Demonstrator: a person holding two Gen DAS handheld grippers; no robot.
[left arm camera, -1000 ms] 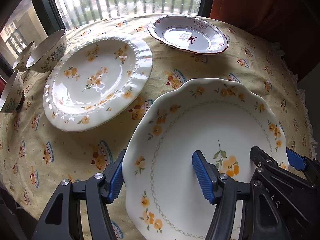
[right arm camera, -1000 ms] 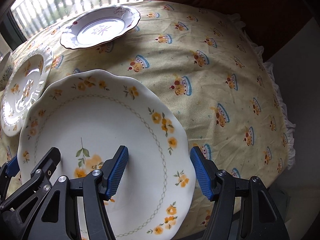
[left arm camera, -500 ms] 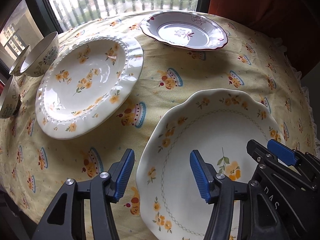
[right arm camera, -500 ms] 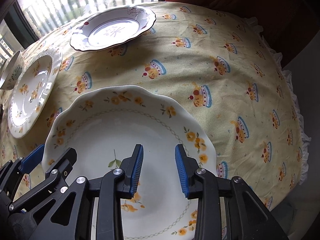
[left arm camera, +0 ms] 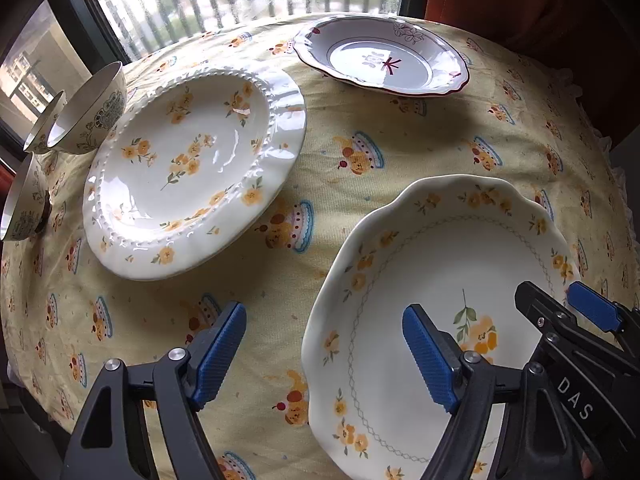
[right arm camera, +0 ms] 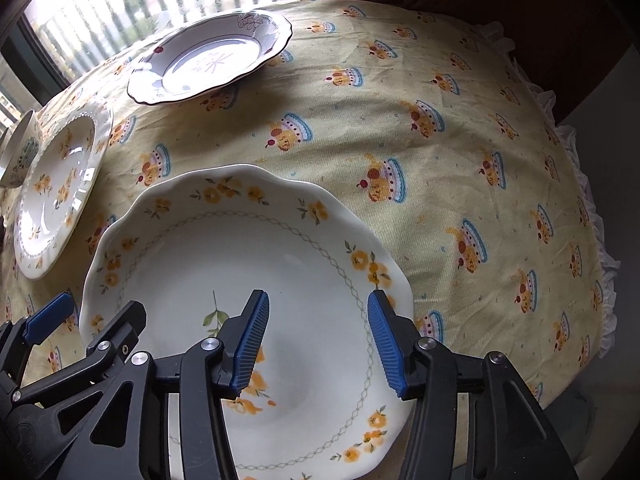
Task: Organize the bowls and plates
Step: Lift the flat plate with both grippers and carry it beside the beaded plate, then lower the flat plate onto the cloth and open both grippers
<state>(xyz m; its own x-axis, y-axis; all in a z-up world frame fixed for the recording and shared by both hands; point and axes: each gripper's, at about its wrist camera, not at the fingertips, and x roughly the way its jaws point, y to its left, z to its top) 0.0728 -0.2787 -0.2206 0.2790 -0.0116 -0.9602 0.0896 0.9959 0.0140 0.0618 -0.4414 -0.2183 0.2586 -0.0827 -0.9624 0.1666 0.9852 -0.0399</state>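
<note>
Left wrist view: left gripper (left arm camera: 324, 354) stood open, jaws straddling the near-left rim of the scalloped plate (left arm camera: 420, 264), touching nothing. Plate lay flat on the bench (left arm camera: 360, 120), on the yellow printed cloth. Beaded-rim plate (left arm camera: 192, 168) sat beyond to the left, red-edged plate (left arm camera: 380, 60) at the far side, three bowls (left arm camera: 88, 116) near the window. Right wrist view: right gripper (right arm camera: 318, 344) also open, hovering over the scalloped plate's right rim.
</note>
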